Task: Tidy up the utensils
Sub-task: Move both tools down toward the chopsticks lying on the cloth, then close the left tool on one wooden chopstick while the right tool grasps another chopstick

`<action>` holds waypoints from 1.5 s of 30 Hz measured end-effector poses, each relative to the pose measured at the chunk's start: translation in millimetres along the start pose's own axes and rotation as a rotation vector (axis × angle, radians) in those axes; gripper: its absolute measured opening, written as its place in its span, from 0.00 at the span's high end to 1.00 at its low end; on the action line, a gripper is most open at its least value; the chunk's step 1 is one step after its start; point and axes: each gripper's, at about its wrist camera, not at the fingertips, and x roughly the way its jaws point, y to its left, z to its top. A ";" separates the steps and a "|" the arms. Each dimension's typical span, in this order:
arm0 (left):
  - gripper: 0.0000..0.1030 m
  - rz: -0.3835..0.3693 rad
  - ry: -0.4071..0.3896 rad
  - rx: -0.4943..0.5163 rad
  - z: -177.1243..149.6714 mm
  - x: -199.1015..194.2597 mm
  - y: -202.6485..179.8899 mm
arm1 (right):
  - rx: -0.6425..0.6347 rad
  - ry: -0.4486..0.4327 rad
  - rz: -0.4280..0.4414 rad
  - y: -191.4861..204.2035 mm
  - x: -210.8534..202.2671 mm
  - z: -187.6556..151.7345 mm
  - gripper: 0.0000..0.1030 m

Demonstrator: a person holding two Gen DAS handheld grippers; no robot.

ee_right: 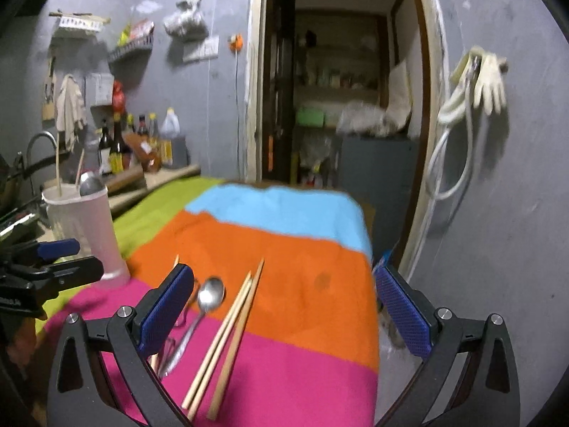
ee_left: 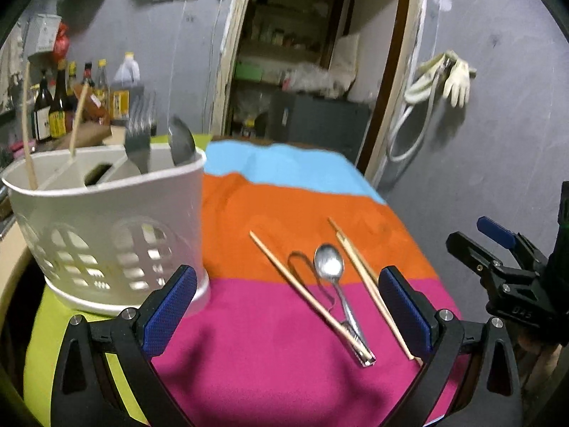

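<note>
Grey walls and an open pantry doorway stand behind a table spread with a striped cloth [ee_left: 284,338] of green, blue, orange and magenta bands. At its left edge stands a white plastic utensil caddy [ee_left: 106,220] with cut-out windows, already holding two wooden chopsticks [ee_left: 26,135], a steel fork [ee_left: 137,142] and a steel spoon head [ee_left: 181,144] in separate compartments. Loose on the cloth lie a shiny steel spoon [ee_left: 329,267], bowl up and pointing away, a single pale wooden chopstick [ee_left: 306,291] to its left whose near end crosses the spoon's handle, a pair of pale wooden chopsticks [ee_right: 227,334] lying close together to its right, and a thin bent wire piece [ee_left: 302,263] beside the spoon that I cannot identify. The step in hand appears to be choosing the next loose piece to pick up. The pair on the right looks easiest: it is free of the others, so closing across both sticks near mid-length should lift them level, whereas taking the spoon first risks dragging the crossing chopstick. The left gripper [ee_left: 288,313] hovers over the magenta band with its blue-padded fingers wide apart, holding and touching nothing. The right gripper [ee_right: 284,315] likewise hangs spread wide and empty, the pair of chopsticks lying between its fingers in its own view.
</note>
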 end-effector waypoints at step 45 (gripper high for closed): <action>0.96 -0.096 0.447 -0.084 18.2 92.6 10.4 | 0.014 0.457 0.120 -7.4 101.3 -19.4 0.81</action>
